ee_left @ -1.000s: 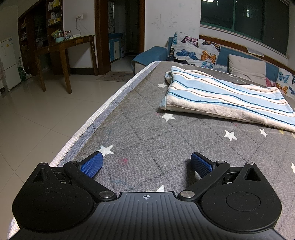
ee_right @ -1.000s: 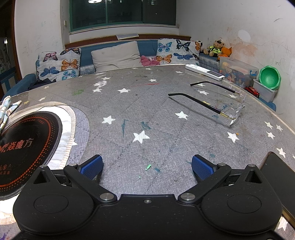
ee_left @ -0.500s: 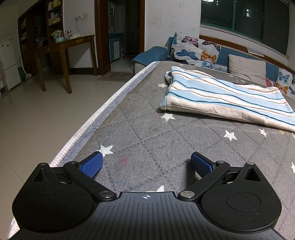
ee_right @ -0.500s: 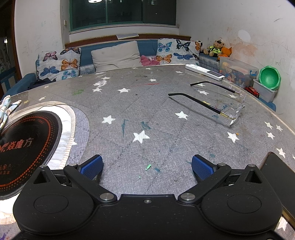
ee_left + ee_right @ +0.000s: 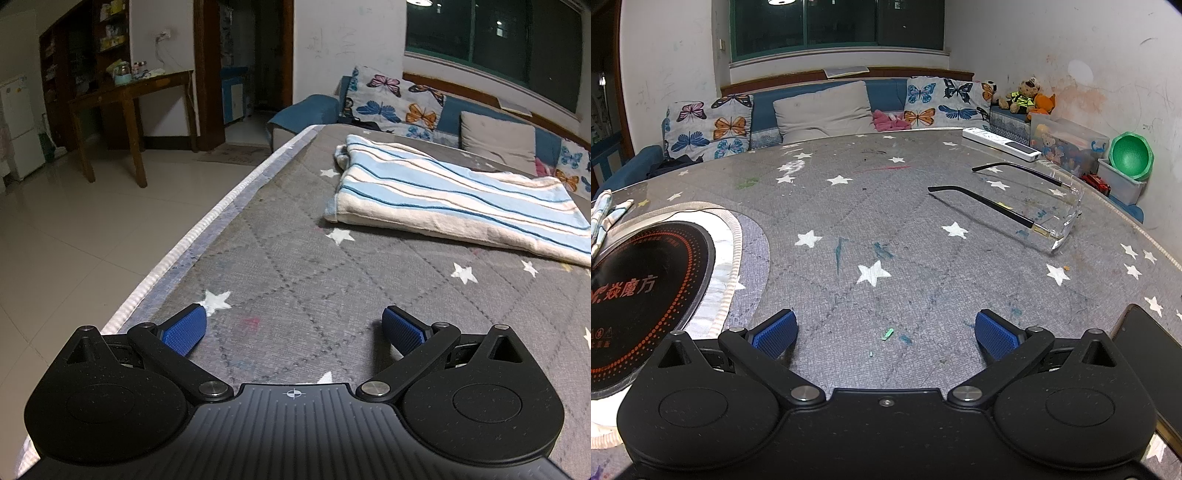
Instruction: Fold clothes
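blue-and-white striped cloth [image 5: 454,195], grey star-patterned cover [image 5: 314,266], butterfly-print cushions [image 5: 713,125].

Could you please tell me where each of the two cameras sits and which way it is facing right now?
Left wrist view: sits on the left hand-held gripper, low over the star-print cover, facing the striped cloth and the butterfly cushions; only its open blue fingers show.
Right wrist view: sits on the right hand-held gripper, facing the glasses and the window; only its open fingers show.
Shared: the grey star-print cover, the butterfly cushions and the grey pillow.
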Tool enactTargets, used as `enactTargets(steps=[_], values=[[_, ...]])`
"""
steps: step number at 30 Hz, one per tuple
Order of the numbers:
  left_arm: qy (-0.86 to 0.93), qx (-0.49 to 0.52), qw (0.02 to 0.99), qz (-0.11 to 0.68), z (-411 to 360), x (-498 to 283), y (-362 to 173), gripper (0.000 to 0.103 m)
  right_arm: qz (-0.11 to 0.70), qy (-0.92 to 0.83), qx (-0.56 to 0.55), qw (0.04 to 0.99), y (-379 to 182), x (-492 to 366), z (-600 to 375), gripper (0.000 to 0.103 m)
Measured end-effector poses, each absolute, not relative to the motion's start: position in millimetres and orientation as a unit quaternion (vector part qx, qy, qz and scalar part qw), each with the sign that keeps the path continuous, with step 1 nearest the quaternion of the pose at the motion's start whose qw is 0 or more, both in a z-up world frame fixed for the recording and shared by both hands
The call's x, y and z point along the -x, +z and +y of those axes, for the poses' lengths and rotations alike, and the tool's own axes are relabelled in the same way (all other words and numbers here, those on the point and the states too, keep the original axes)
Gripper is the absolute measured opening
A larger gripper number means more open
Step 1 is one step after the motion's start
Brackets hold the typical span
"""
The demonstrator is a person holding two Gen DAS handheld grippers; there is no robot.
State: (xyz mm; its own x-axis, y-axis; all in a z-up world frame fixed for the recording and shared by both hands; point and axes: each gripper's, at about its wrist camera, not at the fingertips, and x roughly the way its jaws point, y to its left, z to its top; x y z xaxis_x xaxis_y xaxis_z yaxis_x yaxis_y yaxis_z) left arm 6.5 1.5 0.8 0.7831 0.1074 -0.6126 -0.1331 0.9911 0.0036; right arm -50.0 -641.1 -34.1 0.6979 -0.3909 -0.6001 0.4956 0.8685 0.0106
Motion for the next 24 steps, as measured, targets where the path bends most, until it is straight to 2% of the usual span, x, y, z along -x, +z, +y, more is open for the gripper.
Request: enactTargets(steps=[11,19,24], values=[[0.271,0.109,0.923,0.250,37.3,28.4,10.4,0.101,0.304,-0.242,-0.086,0.917,-34.2,49.9,-641.2,0.103],[0.391,0.184,0.866,0.252,65.4,44.8,6.8,0.100,0.304,-0.242,-0.086,0.917,-34.2,49.8,-641.1,0.103],[0.398,0.191,0.858,0.262,69.7,47.0,6.7,0.100,0.304,-0.242,-0.086,0.917,-34.2,49.8,-641.0,0.103]])
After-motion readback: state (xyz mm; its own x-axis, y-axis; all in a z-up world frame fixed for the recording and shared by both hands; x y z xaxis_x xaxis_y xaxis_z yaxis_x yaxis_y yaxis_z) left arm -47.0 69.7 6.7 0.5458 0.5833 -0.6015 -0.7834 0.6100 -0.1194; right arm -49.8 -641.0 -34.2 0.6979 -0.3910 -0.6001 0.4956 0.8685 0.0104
